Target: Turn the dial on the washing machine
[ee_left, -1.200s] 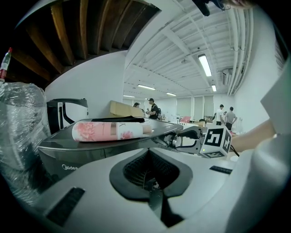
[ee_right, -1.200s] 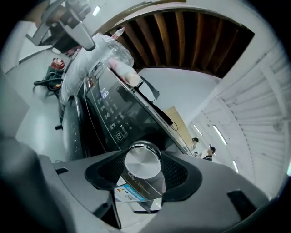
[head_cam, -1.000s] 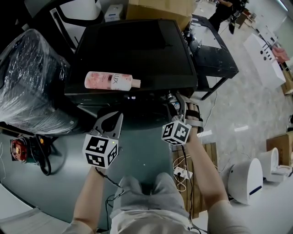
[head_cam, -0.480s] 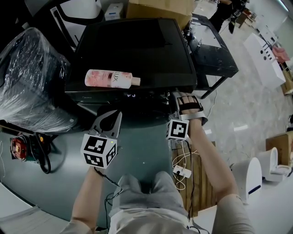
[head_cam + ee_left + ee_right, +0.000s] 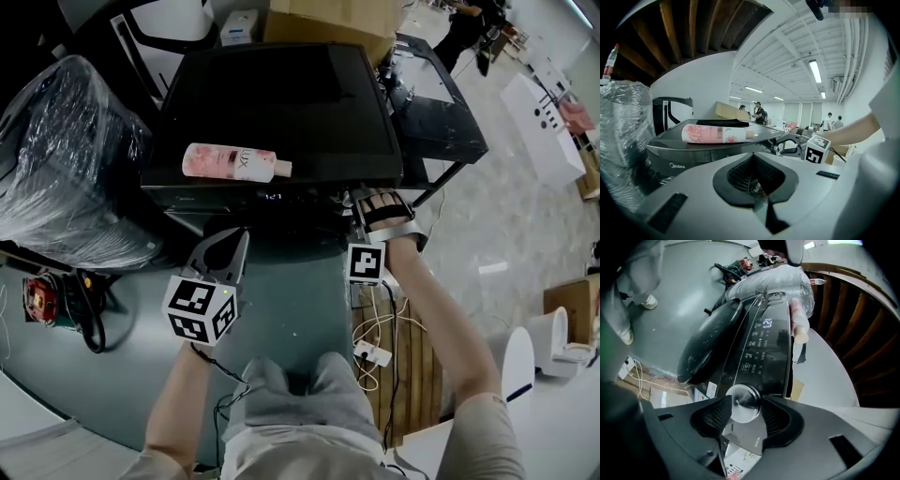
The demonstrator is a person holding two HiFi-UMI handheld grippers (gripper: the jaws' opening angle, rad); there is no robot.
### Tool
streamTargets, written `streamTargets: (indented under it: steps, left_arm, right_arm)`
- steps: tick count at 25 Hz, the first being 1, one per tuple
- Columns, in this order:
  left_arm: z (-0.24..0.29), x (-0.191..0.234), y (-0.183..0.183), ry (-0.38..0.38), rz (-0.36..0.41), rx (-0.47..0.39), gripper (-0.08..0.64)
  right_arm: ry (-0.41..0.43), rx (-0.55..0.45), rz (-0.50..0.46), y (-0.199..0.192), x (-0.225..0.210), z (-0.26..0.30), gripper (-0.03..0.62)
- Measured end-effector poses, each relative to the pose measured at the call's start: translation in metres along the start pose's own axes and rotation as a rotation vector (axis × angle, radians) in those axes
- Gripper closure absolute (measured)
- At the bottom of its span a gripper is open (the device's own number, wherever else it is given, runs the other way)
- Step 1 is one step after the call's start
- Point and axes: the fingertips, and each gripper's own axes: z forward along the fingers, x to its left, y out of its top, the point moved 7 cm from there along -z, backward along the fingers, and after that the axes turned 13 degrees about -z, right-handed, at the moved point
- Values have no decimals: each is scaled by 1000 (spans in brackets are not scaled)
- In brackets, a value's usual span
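- Your right gripper point(image 5: 359, 202) had moved away from you over the last second. It now sat up against the near right corner of the washing machine point(image 5: 281, 103), with its marker cube turned face-up to the head camera.
- In the right gripper view, the silver dial point(image 5: 744, 403) sat squarely between the jaws of the right gripper point(image 5: 745, 412), at the right end of the dark control panel point(image 5: 761, 345).
- The jaws were closing around the dial. The pads looked just shy of its rim, though the wide-angle view made contact hard to judge.
- Your left gripper point(image 5: 240, 240) had barely shifted. It hung near you, left of the right one and short of the machine's front, jaws together with nothing between them. The left gripper view showed the same for the left gripper point(image 5: 756, 174).
- The pink bottle point(image 5: 234, 162) lay on its side as before, on the near left part of the machine's lid.
- The plastic-wrapped bundle point(image 5: 66, 159) stayed to the left of the machine.
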Motion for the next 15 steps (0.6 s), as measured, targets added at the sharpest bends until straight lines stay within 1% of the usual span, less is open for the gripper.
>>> streamTargets:
  steps: [1, 2, 5, 9, 11, 12, 13, 15]
  left_arm:
    - [-3, -1, 2, 0, 2, 3, 541]
    - [-5, -2, 4, 0, 6, 6, 541]
    - [-16, -6, 13, 4, 24, 24, 541]
    - [-31, -15, 28, 11, 59, 52, 541]
    - [-41, -22, 38, 13, 80, 58, 541]
    - [-46, -25, 45, 16, 89, 56, 541]
    - [-51, -27, 53, 21, 97, 48, 541]
    - [-64, -31, 69, 36, 107, 23, 541]
  right_arm:
    - [-3, -10, 46, 2, -2, -2, 366]
    - [2, -14, 72, 2, -2, -5, 360]
    - [23, -36, 117, 5, -6, -16, 353]
    - [23, -85, 162, 10, -23, -41, 353]
    - [31, -100, 214, 6, -34, -55, 356]
    - [37, -113, 271, 3, -42, -63, 377]
    - [41, -131, 353, -1, -51, -72, 401]
    - [43, -176, 538, -11, -72, -91, 427]
